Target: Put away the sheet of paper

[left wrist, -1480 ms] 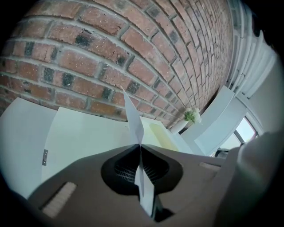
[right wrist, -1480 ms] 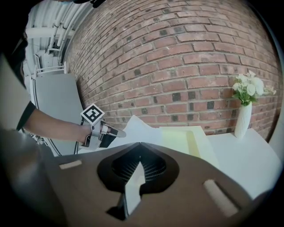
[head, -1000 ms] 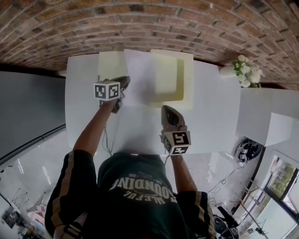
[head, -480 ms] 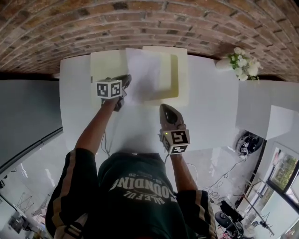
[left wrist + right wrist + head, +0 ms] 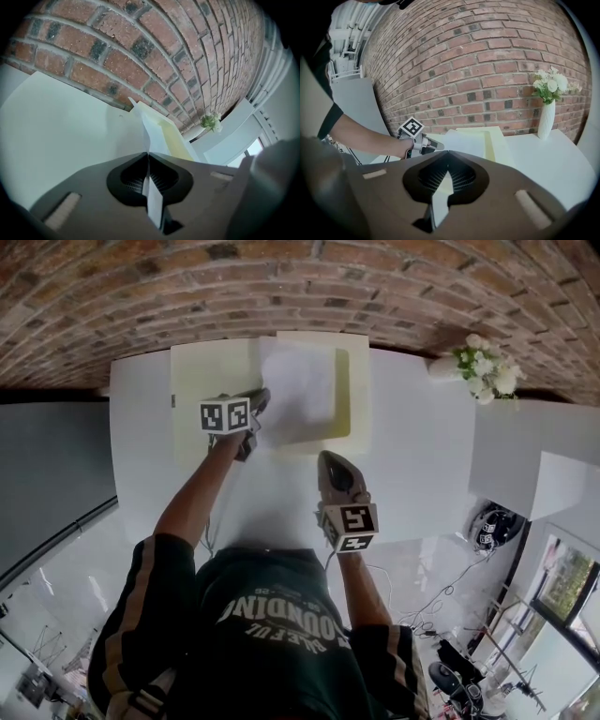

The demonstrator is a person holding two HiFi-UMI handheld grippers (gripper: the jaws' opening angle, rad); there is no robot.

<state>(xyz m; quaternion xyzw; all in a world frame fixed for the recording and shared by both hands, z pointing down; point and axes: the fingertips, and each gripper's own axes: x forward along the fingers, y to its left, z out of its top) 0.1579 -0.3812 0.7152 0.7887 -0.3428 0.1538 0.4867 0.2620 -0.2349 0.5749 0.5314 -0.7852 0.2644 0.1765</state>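
A white sheet of paper [image 5: 298, 390] hangs over an open pale-yellow folder [image 5: 354, 390] at the far side of the white table [image 5: 422, 456]. My left gripper [image 5: 262, 401] is shut on the sheet's left edge. In the left gripper view the paper [image 5: 149, 129] runs edge-on out of the closed left gripper [image 5: 148, 154], with the folder [image 5: 173, 140] behind it. My right gripper [image 5: 330, 457] sits at the folder's near edge, jaws together. In the right gripper view the paper [image 5: 464, 140] reaches the right gripper [image 5: 447, 152]; I cannot tell whether they touch.
A brick wall [image 5: 281, 287] runs right behind the table. A white vase of flowers [image 5: 478, 371] stands at the table's far right corner. The folder's open left flap [image 5: 202, 381] lies flat beside the left gripper. Cables and gear [image 5: 487, 540] lie on the floor to the right.
The left gripper has carried the sheet to the right and farther over the folder's right half. The right gripper has stayed near the folder's near edge.
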